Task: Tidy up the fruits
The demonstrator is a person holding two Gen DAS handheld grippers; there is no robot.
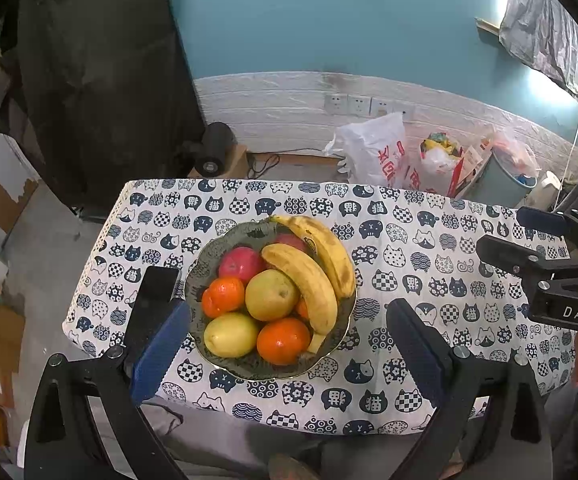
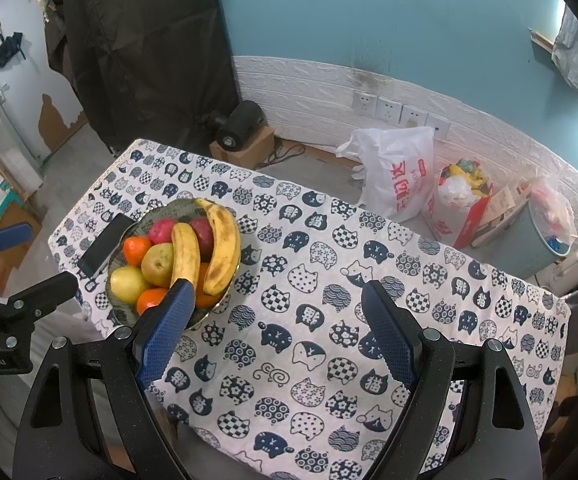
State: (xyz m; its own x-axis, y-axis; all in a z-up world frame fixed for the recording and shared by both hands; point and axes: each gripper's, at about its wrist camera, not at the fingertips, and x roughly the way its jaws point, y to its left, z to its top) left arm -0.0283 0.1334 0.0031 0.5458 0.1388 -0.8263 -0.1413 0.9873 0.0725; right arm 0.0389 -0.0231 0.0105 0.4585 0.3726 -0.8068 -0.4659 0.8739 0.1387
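Observation:
A dark patterned bowl (image 1: 205, 264) stands on the cat-print tablecloth (image 1: 409, 280), left of centre. It holds two bananas (image 1: 309, 280), red apples (image 1: 241, 264), oranges (image 1: 283, 340), a pear (image 1: 271, 294) and a yellow-green fruit (image 1: 231, 334). My left gripper (image 1: 289, 344) is open and empty above the near side of the bowl. The bowl also shows in the right wrist view (image 2: 149, 216) at the left. My right gripper (image 2: 277, 320) is open and empty above bare cloth to the right of the bowl.
A black phone (image 1: 155, 292) lies flat left of the bowl. Beyond the table's far edge stand plastic bags (image 2: 397, 172), a bin (image 2: 545, 236) and a black cylinder on a cardboard box (image 2: 241, 124). A dark curtain (image 2: 149, 48) hangs at the back left.

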